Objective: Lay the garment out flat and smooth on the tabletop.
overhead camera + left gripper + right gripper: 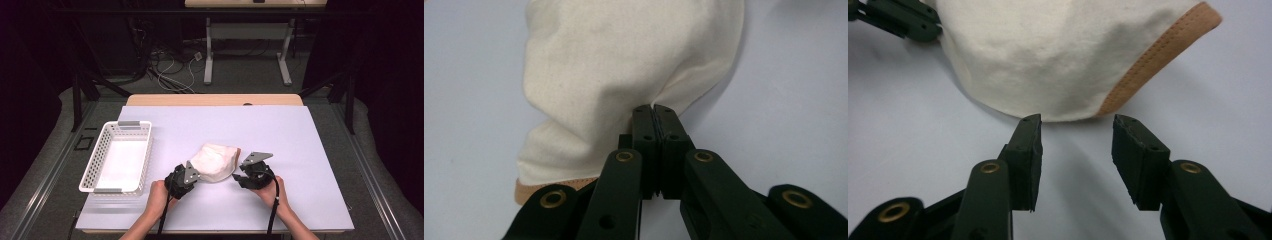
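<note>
A white slotted basket (116,156) stood at the left of the pale table (300,150), nothing visible inside it. Well to its right, near the front edge, lay a cream cloth pouch (216,161) with a tan stitched rim. The left gripper (655,112) had its jaws pressed together on a fold of that cloth at the pouch's near left. The right gripper (1077,125) sat just short of the pouch's edge, jaws partly apart and holding nothing.

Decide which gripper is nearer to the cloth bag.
Left. The left gripper is shut on the bag's edge; the right gripper is open just short of its hem, not touching.
</note>
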Tool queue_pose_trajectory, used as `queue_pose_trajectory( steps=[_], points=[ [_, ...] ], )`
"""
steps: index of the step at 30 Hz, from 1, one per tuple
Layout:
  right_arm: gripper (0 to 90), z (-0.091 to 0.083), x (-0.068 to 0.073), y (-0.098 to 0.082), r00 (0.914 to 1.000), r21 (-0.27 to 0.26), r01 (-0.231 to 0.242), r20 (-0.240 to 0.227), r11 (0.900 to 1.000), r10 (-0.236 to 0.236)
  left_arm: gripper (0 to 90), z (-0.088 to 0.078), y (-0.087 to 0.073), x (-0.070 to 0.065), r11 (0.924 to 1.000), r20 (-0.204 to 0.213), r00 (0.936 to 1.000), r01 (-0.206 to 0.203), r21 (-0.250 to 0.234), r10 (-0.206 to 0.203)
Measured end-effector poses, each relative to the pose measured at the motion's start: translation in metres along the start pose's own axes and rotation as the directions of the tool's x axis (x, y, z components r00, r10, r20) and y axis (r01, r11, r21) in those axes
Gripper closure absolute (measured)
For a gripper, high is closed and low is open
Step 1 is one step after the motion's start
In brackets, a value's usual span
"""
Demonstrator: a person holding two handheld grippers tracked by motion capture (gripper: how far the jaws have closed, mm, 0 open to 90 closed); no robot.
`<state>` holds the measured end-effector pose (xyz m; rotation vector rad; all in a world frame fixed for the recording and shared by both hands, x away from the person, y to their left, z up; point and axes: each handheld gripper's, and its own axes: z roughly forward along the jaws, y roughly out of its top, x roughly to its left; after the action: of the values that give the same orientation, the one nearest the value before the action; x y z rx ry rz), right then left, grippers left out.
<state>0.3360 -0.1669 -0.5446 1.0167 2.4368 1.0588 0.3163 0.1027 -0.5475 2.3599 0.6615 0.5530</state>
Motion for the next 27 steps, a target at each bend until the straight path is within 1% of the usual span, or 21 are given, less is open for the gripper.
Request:
queue_pose_trajectory(
  steps=[1, 3, 6, 7, 8, 9, 10, 11, 13, 14, 15, 16, 17, 18, 20, 21, 22, 24, 25, 26, 27],
  points=[
    [55.5, 0.000, 0.000, 0.000, 1.0000, 0.000, 0.000, 0.000, 1.000, 0.000, 89.0, -0.002, 0.000, 0.002, 1.0000, -0.012, 0.9999, -0.005, -0.001, 0.005],
    [55.6, -0.001, -0.001, 0.000, 1.0000, 0.004, -0.001, 0.008, 1.000, 0.001, 89.0, -0.006, -0.002, 0.006, 0.9998, -0.030, 0.9994, 0.016, -0.015, -0.016],
    [55.6, -0.001, -0.001, 0.000, 1.0000, 0.004, 0.000, 0.010, 1.000, 0.000, 89.0, -0.012, -0.004, 0.011, 0.9997, -0.052, 0.9984, 0.021, -0.016, -0.021],
    [55.5, -0.002, 0.000, 0.000, 1.0000, 0.014, 0.003, 0.006, 1.000, -0.003, 89.0, -0.014, -0.005, 0.013, 0.9994, -0.064, 0.9976, 0.024, -0.024, -0.026],
    [55.5, -0.002, 0.001, 0.000, 1.0000, -0.001, 0.003, 0.007, 1.000, -0.003, 89.0, -0.016, -0.005, 0.015, 0.9995, -0.074, 0.9970, 0.024, -0.019, -0.025],
    [55.5, -0.003, 0.001, 0.000, 1.0000, 0.009, 0.003, 0.002, 1.000, -0.003, 89.0, -0.016, -0.007, 0.017, 0.9990, -0.078, 0.9962, 0.038, -0.023, -0.039],
    [55.4, -0.003, 0.000, 0.000, 0.9999, 0.001, 0.009, 0.008, 1.000, -0.009, 88.9, -0.017, -0.008, 0.018, 0.9990, -0.072, 0.9965, 0.041, -0.014, -0.042],
    [55.2, -0.004, 0.000, 0.000, 1.0000, 0.008, 0.000, 0.006, 1.000, 0.000, 88.8, -0.016, -0.009, 0.018, 0.9986, -0.068, 0.9963, 0.051, -0.015, -0.052],
    [54.9, -0.003, -0.001, 0.000, 1.0000, -0.005, 0.001, 0.005, 1.000, -0.001, 87.9, -0.016, -0.009, 0.016, 0.9992, -0.065, 0.9971, 0.038, -0.011, -0.039],
    [54.6, -0.003, -0.001, 0.000, 0.9999, -0.001, 0.000, 0.011, 1.000, 0.000, 83.5, -0.016, -0.008, 0.014, 0.9993, -0.053, 0.9979, 0.037, -0.010, -0.037],
    [54.5, -0.003, -0.001, 0.000, 1.0000, -0.005, 0.002, 0.005, 1.000, -0.002, 77.6, -0.015, -0.007, 0.012, 0.9997, -0.049, 0.9984, 0.026, -0.006, -0.026],
    [54.5, -0.003, -0.001, 0.000, 1.0000, -0.005, 0.002, 0.005, 1.000, -0.002, 77.6, -0.015, -0.005, 0.010, 1.0000, -0.043, 0.9990, 0.010, -0.002, -0.010],
    [54.0, -0.004, -0.001, 0.000, 1.0000, 0.006, 0.002, 0.003, 1.000, -0.002, 65.2, -0.014, -0.004, 0.007, 1.0000, -0.030, 0.9996, 0.003, -0.002, -0.003],
    [54.0, -0.004, -0.001, 0.000, 1.0000, 0.006, 0.002, 0.003, 1.000, -0.002, 65.2, -0.014, -0.003, 0.003, 0.9999, -0.033, 0.9994, -0.013, -0.004, 0.013],
    [53.5, -0.004, -0.001, -0.001, 1.0000, -0.005, -0.005, 0.006, 1.000, 0.005, 49.7, -0.013, 0.001, -0.003, 0.9988, -0.040, 0.9980, -0.049, 0.004, 0.049],
    [53.0, -0.003, -0.002, -0.001, 1.0000, -0.007, -0.003, 0.003, 1.000, 0.003, 41.2, -0.012, 0.002, -0.006, 0.9982, -0.041, 0.9974, -0.060, 0.003, 0.060],
    [53.0, -0.003, -0.002, -0.001, 1.0000, -0.007, -0.003, 0.003, 1.000, 0.003, 41.2, -0.011, 0.003, -0.007, 0.9977, -0.041, 0.9969, -0.067, 0.002, 0.067],
    [52.6, -0.003, -0.003, -0.001, 1.0000, 0.002, -0.007, -0.003, 1.000, 0.007, 36.7, -0.007, 0.004, -0.010, 0.9976, -0.043, 0.9967, -0.069, 0.001, 0.069],
    [52.5, -0.001, -0.002, -0.002, 0.9999, -0.021, -0.014, -0.002, 1.000, 0.014, 36.0, -0.004, 0.005, -0.011, 0.9976, -0.044, 0.9967, -0.068, 0.009, 0.068],
    [52.5, -0.002, -0.001, -0.001, 0.9999, -0.001, -0.012, 0.003, 1.000, 0.012, 35.9, -0.002, 0.006, -0.012, 0.9973, -0.045, 0.9964, -0.072, 0.013, 0.072],
    [52.5, -0.002, -0.001, -0.001, 1.0000, -0.010, -0.006, 0.003, 1.000, 0.006, 36.2, 0.000, 0.007, -0.012, 0.9974, -0.039, 0.9967, -0.070, 0.013, 0.071]
  ],
)
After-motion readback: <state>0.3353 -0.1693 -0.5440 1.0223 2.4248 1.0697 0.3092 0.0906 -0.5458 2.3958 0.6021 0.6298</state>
